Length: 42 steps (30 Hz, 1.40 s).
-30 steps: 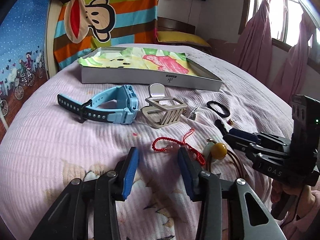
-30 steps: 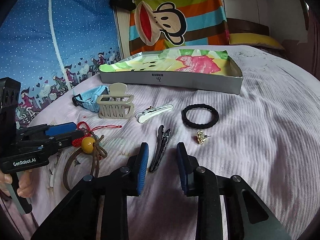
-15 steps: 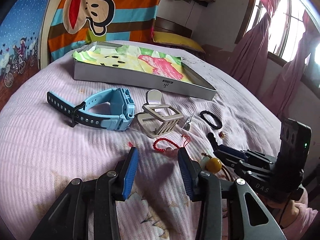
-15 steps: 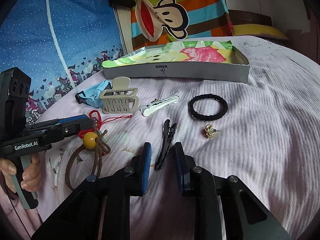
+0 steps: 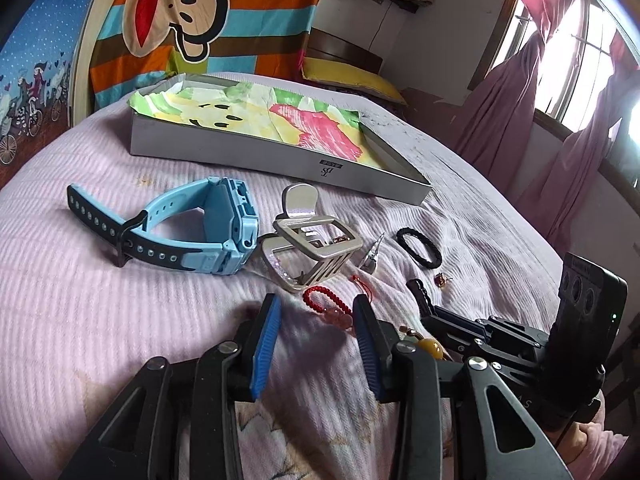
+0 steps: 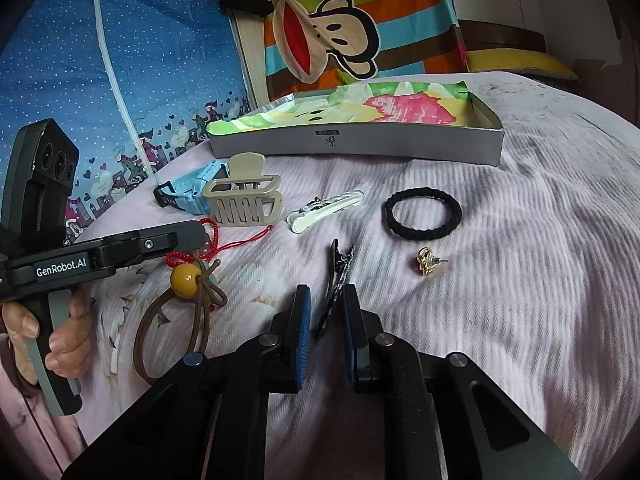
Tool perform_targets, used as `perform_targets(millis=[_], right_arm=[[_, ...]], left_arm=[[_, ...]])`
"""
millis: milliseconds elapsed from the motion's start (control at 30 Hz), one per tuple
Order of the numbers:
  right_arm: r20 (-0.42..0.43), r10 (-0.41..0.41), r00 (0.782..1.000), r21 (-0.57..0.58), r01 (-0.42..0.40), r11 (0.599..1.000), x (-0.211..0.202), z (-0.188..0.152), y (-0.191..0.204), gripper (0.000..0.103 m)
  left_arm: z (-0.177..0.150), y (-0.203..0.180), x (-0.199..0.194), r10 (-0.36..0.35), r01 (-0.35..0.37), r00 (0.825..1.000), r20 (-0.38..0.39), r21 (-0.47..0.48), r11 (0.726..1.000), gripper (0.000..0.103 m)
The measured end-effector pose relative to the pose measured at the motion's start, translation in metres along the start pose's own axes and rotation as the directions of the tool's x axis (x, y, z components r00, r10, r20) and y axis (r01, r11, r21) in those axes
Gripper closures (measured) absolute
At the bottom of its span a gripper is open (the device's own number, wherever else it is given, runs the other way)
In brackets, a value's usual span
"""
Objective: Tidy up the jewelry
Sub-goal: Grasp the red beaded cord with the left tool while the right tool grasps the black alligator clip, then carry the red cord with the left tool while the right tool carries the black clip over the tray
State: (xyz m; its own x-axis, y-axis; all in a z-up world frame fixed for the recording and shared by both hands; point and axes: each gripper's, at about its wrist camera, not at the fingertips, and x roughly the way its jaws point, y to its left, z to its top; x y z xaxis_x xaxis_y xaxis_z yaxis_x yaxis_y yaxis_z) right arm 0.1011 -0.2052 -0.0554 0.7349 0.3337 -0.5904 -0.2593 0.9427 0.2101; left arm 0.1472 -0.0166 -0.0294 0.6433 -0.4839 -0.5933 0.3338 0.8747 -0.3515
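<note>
My right gripper (image 6: 327, 289) points down at the bed with a black hair clip (image 6: 336, 280) lying between its blue pads. Its jaws are closing, and a small gap still shows on both sides of the clip. My left gripper (image 5: 316, 300) is closing too. A red bead bracelet (image 5: 320, 305) lies on the cover between its fingertips, untouched. The open grey box (image 6: 360, 146) with a colourful cloth lining stands at the back. In the right wrist view the left gripper (image 6: 188, 236) reaches in from the left over the bracelet (image 6: 208, 232).
On the pink bedcover lie a blue watch (image 5: 200, 232), a beige claw clip (image 5: 316, 244), a white clip (image 6: 324, 210), a black hair tie (image 6: 422, 212), a gold earring (image 6: 428, 262) and a brown cord tie with an amber bead (image 6: 184, 278). A hand (image 6: 60, 336) holds the left gripper's handle.
The right jaws have narrowed around the black hair clip. The left gripper has swung toward the red bracelet, which now lies between its tips, and its jaws have narrowed a little.
</note>
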Motion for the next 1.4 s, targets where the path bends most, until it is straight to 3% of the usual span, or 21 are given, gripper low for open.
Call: perform_targets(millis=[100,267,400,833,1100,1267,1400], right_arm=[[0.0,0.001,1.0,0.001,-0.001,1.0,0.0,-0.001,0.0,0.093],[0.003,-0.002,1.0,0.007,0.002,1.0,0.0,-0.002,0.001,0.094],[0.009,0.0,1.0,0.011,0.0,1.0,-0.002,-0.004,0.001,0.099],[0.04,-0.001,0.999,0.014,0.001,1.0,-0.012,-0.006,0.002,0.099],[0.035,0.003,0.999,0.017,-0.004,1.0,-0.011,-0.007,0.0,0.099],[0.035,0.004,0.999,0.018,-0.004,1.0,-0.01,-0.007,0.0,0.099],[0.035,0.004,0.999,0.018,-0.004,1.0,-0.01,-0.007,0.0,0.099]], left_arm=[[-0.001,0.002,0.004,-0.018,0.017,1.0,-0.015,-0.01,1.0,0.079],[-0.005,0.005,0.008,-0.033,0.032,0.999,-0.022,-0.047,0.998,0.1],[-0.008,0.004,0.006,-0.029,0.028,1.0,-0.012,-0.054,0.998,0.102],[-0.014,0.002,-0.01,-0.052,0.053,0.998,0.023,-0.085,0.995,0.102],[-0.017,0.005,-0.016,-0.102,0.101,0.995,-0.002,-0.126,0.987,0.098],[-0.019,0.008,-0.022,-0.133,0.135,0.991,0.022,-0.149,0.98,0.069],[-0.02,0.005,-0.022,-0.133,0.135,0.991,0.019,-0.131,0.982,0.069]])
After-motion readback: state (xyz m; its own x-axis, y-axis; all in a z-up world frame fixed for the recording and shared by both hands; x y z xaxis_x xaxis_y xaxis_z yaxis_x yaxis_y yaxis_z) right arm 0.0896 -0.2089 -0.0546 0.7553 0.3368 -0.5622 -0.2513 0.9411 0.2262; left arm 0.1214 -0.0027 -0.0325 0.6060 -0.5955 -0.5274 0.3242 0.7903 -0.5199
